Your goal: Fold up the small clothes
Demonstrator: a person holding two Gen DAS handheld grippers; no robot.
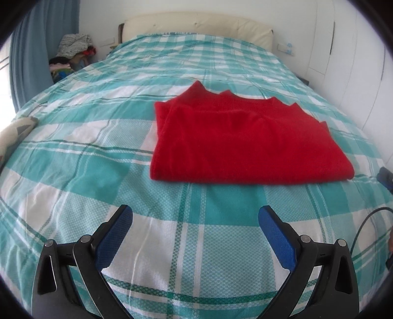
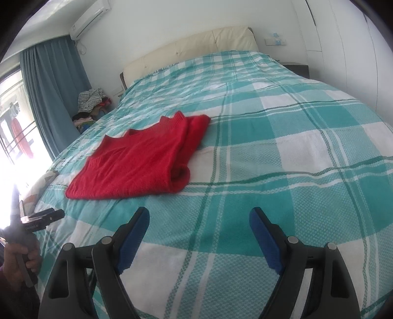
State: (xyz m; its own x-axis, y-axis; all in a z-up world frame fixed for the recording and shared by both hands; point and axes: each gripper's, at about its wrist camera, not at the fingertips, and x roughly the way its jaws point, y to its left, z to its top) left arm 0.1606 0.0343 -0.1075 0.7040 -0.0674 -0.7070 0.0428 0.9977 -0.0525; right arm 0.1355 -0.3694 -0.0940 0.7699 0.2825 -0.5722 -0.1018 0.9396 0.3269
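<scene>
The red sweater (image 1: 245,144) lies folded flat on the checked bed cover (image 1: 98,157), just past both grippers. The left gripper (image 1: 195,216) and right gripper (image 2: 199,217) hang wide open, holding nothing. Best to keep them clear and not bump the neat fold.

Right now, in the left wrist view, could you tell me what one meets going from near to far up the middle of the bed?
Left gripper, open and empty → bare checked bedspread → folded red sweater → more bedspread → cream headboard → white wall.
</scene>
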